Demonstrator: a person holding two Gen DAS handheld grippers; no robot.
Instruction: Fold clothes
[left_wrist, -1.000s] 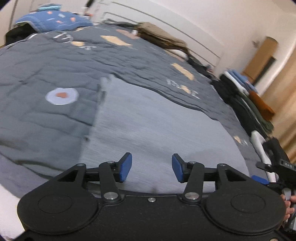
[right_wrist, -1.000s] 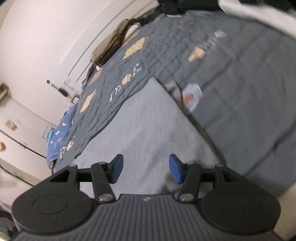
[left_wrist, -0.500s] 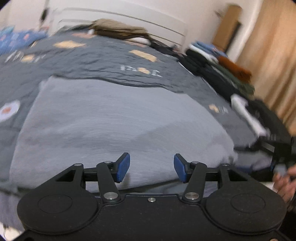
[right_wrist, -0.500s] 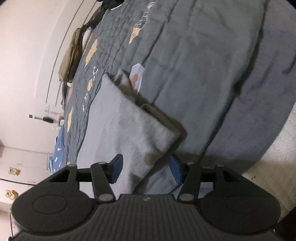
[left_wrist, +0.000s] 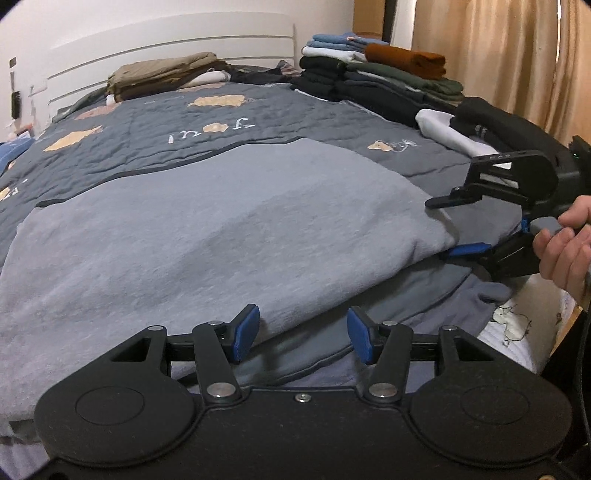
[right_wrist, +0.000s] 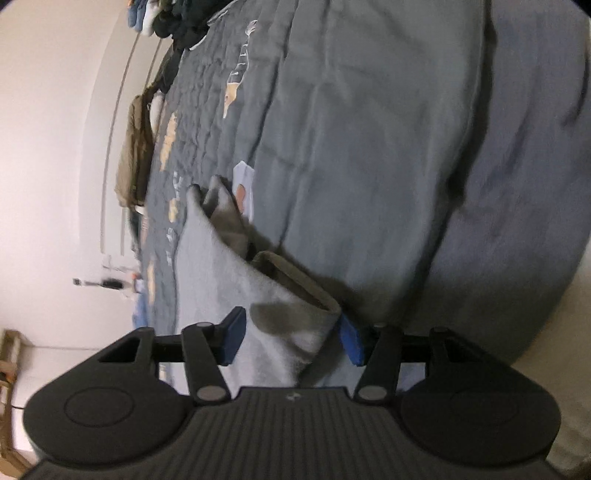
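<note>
Currently your left gripper (left_wrist: 302, 334) and right gripper (right_wrist: 290, 341) both stand half open astride the near hem of the grey fleece garment (left_wrist: 207, 236) spread on the quilted bed (left_wrist: 258, 110), the right having just narrowed, neither pinching, presumably positioned for lifting a fold.

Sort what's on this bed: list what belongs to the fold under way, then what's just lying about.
In the job: grey garment; left gripper; right gripper, its jaws astride the garment's corner.

Lying about: quilt; folded clothes stack; khaki garment; curtain.
</note>
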